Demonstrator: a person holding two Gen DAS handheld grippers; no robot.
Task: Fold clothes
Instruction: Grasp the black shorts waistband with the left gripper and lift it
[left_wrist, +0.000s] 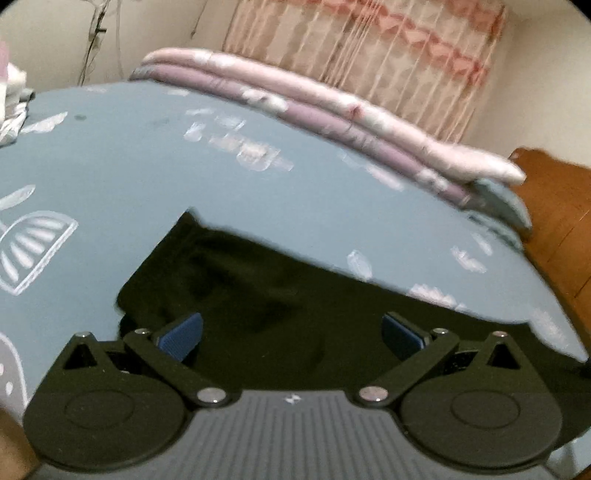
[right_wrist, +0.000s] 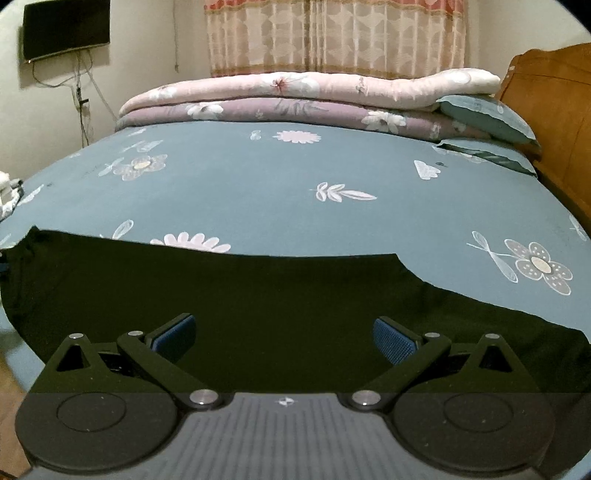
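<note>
The left gripper (left_wrist: 291, 334) was held low over the bed and tilted, so that the bed ran slantwise across its blurred view; its blue pads (left_wrist: 181, 336) stood wide apart with nothing between them. The right gripper (right_wrist: 283, 336) was held level, facing straight across the bed, its jaws likewise spread wide and empty.

Around them lay a blue-grey bedsheet (right_wrist: 258, 184) printed with white flowers and leaves. At its far edge were stacked a folded pink quilt (right_wrist: 314, 86) on a folded purple one (right_wrist: 280, 109), with blue-green pillows (right_wrist: 484, 114) at the right end against the wooden headboard (right_wrist: 554, 110). Behind hung a patterned curtain (right_wrist: 332, 37), and a dark screen (right_wrist: 66, 29) was fixed to the wall on the left, cables trailing beneath it. Nothing stood between either gripper and the cloth.

The black garment (right_wrist: 258, 295) lay spread flat on the near part of the sheet, directly under and ahead of both grippers. In the left wrist view one end (left_wrist: 177, 266) of the garment reached out beyond the left pad. Whether the pads touched the cloth could not be told.
</note>
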